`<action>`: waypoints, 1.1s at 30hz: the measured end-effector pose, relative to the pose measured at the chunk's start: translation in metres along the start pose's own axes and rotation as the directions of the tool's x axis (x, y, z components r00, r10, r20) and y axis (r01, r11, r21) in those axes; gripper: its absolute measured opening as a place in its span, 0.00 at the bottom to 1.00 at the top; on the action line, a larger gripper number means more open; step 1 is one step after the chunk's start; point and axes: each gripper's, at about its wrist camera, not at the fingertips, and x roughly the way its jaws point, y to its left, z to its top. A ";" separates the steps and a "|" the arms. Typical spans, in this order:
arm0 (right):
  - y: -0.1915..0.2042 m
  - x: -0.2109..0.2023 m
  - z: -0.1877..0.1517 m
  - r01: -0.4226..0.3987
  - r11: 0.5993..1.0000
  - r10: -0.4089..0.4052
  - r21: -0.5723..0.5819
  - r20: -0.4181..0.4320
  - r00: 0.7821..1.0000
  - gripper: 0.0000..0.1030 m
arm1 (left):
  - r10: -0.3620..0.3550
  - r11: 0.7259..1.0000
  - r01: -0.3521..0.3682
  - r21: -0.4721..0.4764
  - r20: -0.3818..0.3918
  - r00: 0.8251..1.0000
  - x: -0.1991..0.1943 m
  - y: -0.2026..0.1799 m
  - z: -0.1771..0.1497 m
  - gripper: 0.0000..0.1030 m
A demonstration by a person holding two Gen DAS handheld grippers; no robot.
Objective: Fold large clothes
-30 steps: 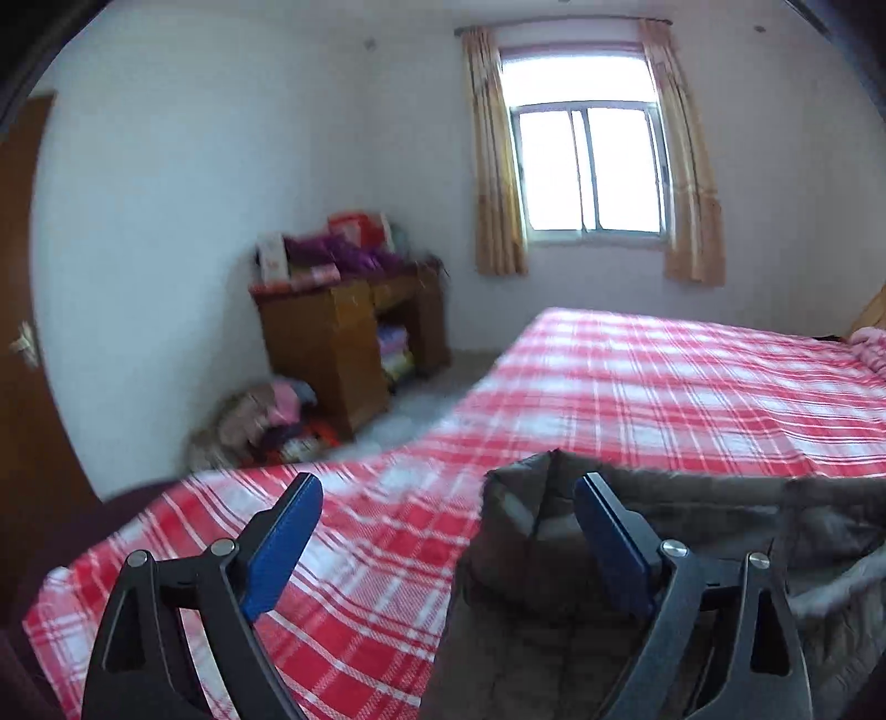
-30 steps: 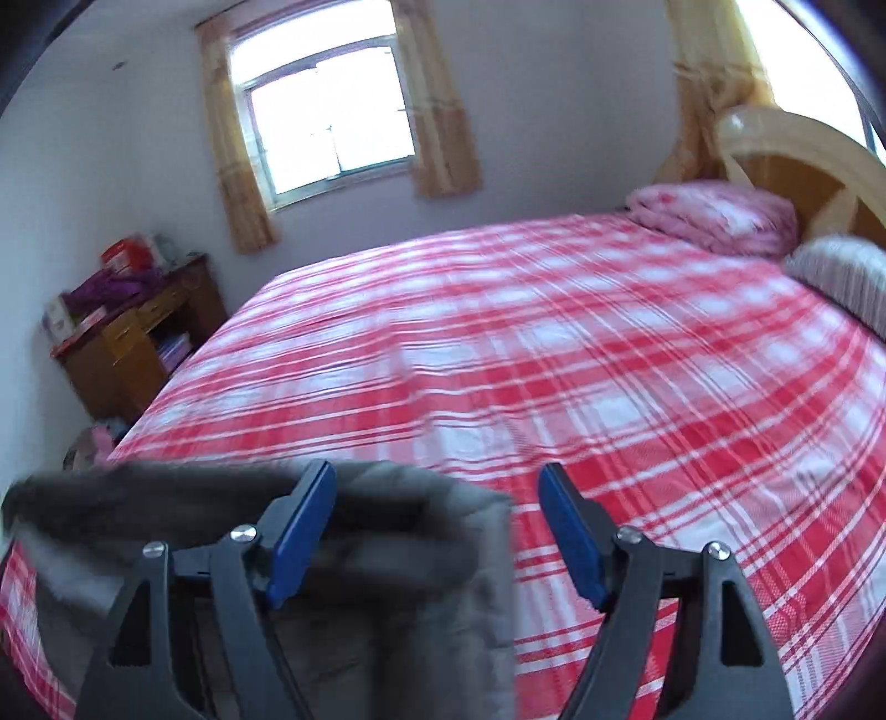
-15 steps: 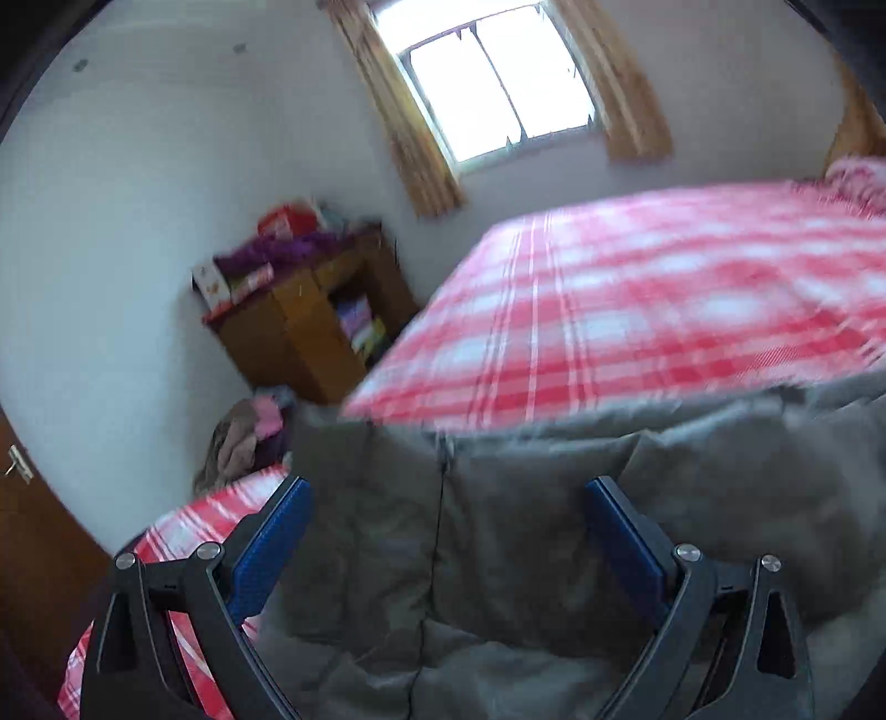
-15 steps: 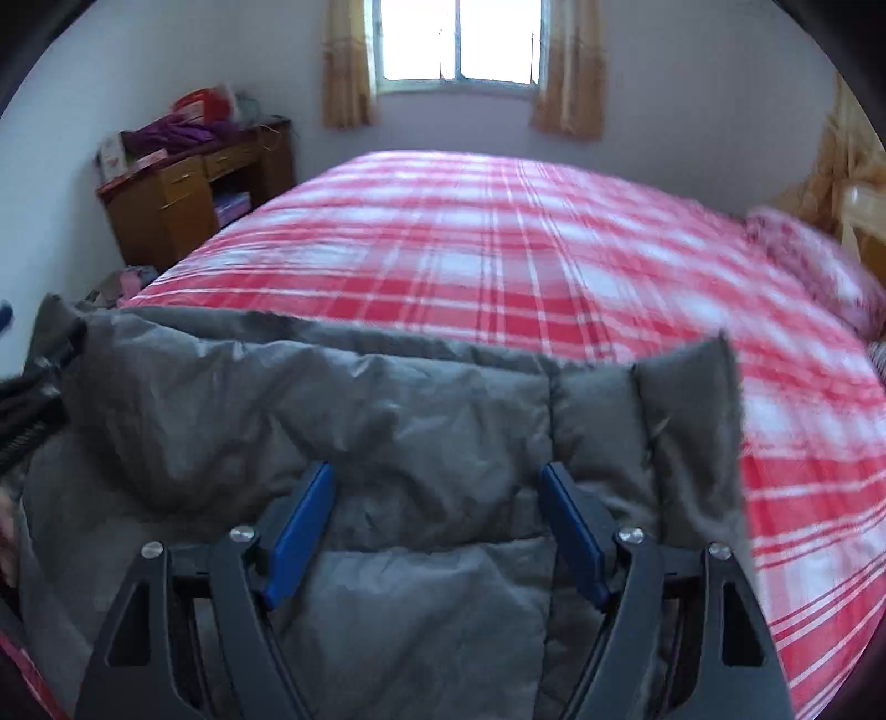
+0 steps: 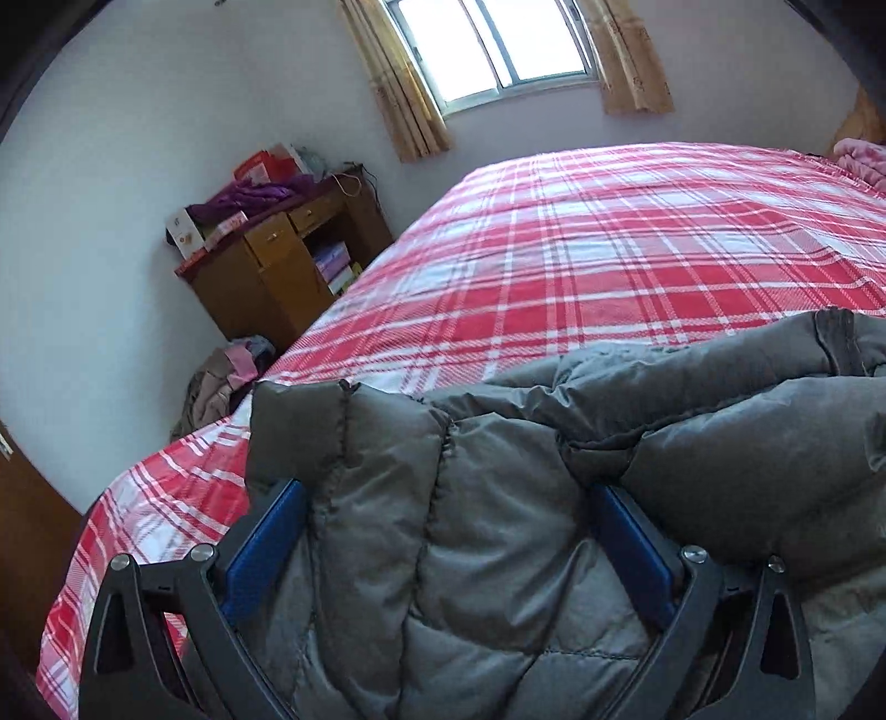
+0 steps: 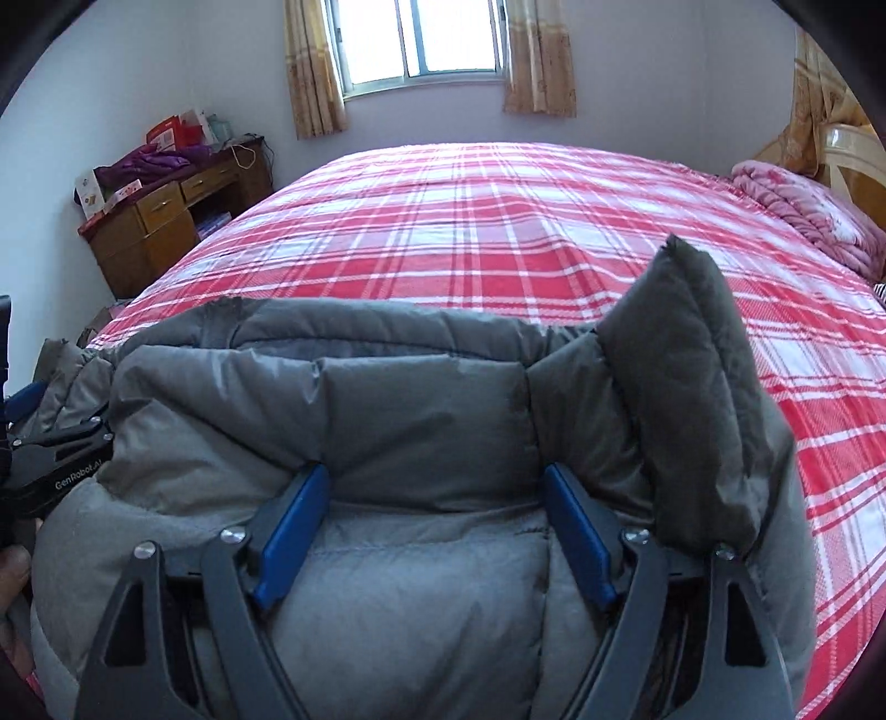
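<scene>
A grey padded jacket (image 5: 498,498) lies bunched at the near edge of a bed with a red plaid cover (image 5: 609,249). My left gripper (image 5: 448,493) is open, its blue fingers wide apart with the jacket's left edge bulging between them. My right gripper (image 6: 437,476) is open too, fingers spread around the jacket (image 6: 415,399) near its right end, where a padded flap (image 6: 692,387) stands up. The left gripper (image 6: 33,421) shows at the left edge of the right wrist view. Jacket parts below the grippers are hidden.
A wooden desk (image 5: 277,266) piled with boxes and clothes stands by the left wall, with a clothes heap (image 5: 221,382) on the floor. A pink quilt (image 6: 803,205) and wooden headboard (image 6: 853,160) are at the bed's right. A window (image 6: 421,39) is in the far wall.
Both grippers moved over the jacket, which now bulges up between their fingers. The jacket has been bunched toward the near bed edge and its right flap now stands up.
</scene>
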 end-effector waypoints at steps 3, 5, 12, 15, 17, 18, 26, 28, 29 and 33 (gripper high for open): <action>0.000 0.000 0.000 0.004 1.000 -0.003 0.009 -0.014 1.000 0.80 | -0.005 1.000 0.005 0.007 -0.013 1.000 0.004 -0.004 0.000 0.99; -0.001 0.001 0.000 0.014 1.000 -0.014 0.009 -0.022 1.000 0.80 | -0.006 1.000 0.006 0.013 -0.022 1.000 0.006 -0.005 -0.001 0.99; -0.001 0.007 -0.001 0.044 0.999 -0.044 0.004 -0.053 0.998 0.80 | -0.004 0.999 0.006 0.034 -0.049 0.999 0.012 -0.009 0.000 0.99; 0.001 0.009 -0.001 0.057 0.998 -0.057 -0.004 -0.063 0.996 0.80 | 0.000 0.999 0.002 0.041 -0.057 0.998 0.014 -0.010 0.000 0.99; 0.002 0.010 -0.001 0.069 0.998 -0.069 -0.011 -0.069 0.995 0.81 | 0.003 0.999 0.000 0.046 -0.061 0.998 0.015 -0.011 0.000 0.99; 0.002 0.011 -0.002 0.072 0.997 -0.073 -0.013 -0.072 0.995 0.81 | 0.004 0.999 -0.001 0.048 -0.064 0.998 0.016 -0.011 0.000 0.99; 0.004 0.015 0.000 0.093 0.995 -0.095 -0.028 -0.088 0.992 0.82 | 0.009 0.998 -0.005 0.056 -0.072 0.997 0.018 -0.014 0.000 0.99; 0.004 0.015 0.000 0.097 0.995 -0.100 -0.031 -0.089 0.991 0.82 | 0.010 0.998 -0.006 0.057 -0.071 0.997 0.018 -0.014 0.000 0.99; 0.004 0.015 0.000 0.099 0.995 -0.102 -0.032 -0.089 0.991 0.82 | 0.012 0.998 -0.008 0.057 -0.071 0.997 0.018 -0.014 0.000 0.99; 0.005 0.016 0.000 0.105 0.994 -0.108 -0.036 -0.089 0.990 0.82 | 0.013 0.998 -0.009 0.057 -0.070 0.997 0.018 -0.014 0.000 0.99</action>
